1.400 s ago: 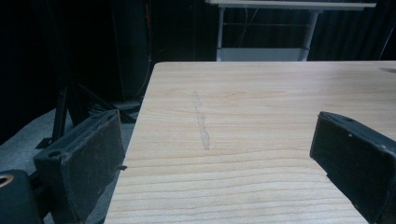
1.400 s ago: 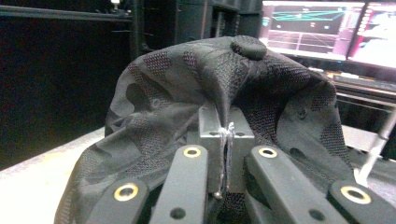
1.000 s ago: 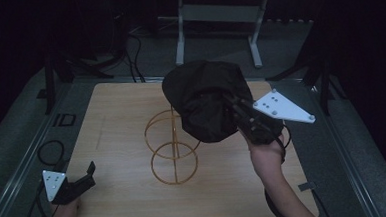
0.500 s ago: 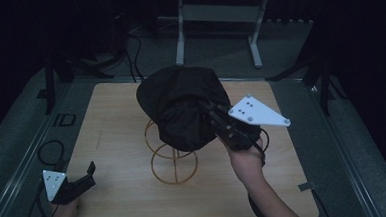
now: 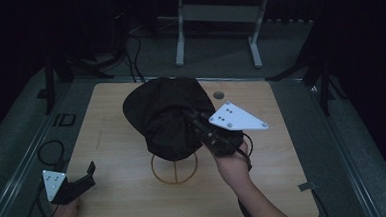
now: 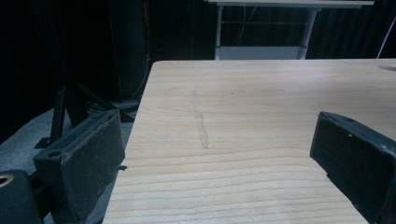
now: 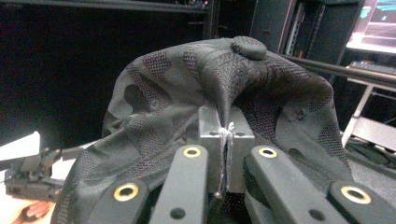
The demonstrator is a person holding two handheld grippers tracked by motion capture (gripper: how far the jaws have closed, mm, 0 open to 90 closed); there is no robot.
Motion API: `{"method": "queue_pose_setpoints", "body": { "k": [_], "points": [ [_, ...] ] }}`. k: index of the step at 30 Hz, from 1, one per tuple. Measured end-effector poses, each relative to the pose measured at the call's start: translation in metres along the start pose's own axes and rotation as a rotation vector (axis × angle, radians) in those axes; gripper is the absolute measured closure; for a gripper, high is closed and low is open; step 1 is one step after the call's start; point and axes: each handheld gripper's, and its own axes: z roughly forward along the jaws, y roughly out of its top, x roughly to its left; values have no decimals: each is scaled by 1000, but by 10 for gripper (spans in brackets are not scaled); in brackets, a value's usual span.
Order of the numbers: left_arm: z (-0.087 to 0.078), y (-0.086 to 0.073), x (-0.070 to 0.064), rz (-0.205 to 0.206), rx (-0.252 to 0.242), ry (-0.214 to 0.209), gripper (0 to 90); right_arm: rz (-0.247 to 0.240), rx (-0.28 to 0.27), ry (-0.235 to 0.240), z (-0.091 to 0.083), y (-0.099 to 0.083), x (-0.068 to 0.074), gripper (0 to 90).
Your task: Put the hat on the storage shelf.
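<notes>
The right gripper is clamped on a black cap, with its jaws pressed together on a fold of the mesh fabric. In the right gripper view the pinched fold runs up between the two closed jaws, and the rest of the cap spreads above and around the right gripper, with the crown button at the very top. From the high view, the cap hangs over the middle of the wooden table, held up off the surface. It sits over a gold wire stand, whose round base ring lies on the table just below the cap. The light is dim and the fabric covers the upper part of the stand, so I cannot tell whether the cap is resting on the stand or only hanging above it. The gripper reaches into the cap from the cap's right side, and the person's right hand is behind it, toward the near edge of the table.

The left gripper lies low at the near left corner of the table, well apart from the cap and the stand. Its jaws are spread wide with nothing between them. In the left gripper view only bare wood grain of the table lies between the two jaw pads of the left gripper.
</notes>
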Motion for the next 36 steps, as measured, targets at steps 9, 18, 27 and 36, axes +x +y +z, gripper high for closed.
{"method": "queue_pose_setpoints", "body": {
  "k": [9,18,27,36],
  "points": [
    [0,0,0,-1,-1,0,34,14,46,6,10,-16,-1,883],
    [0,0,0,-1,-3,-1,34,46,86,14,16,-30,-7,882],
    [0,0,0,2,-3,-2,34,55,122,26,23,-44,-8,879],
    [0,0,0,1,-3,-6,34,80,132,38,25,-52,-10,641]
  ]
}}
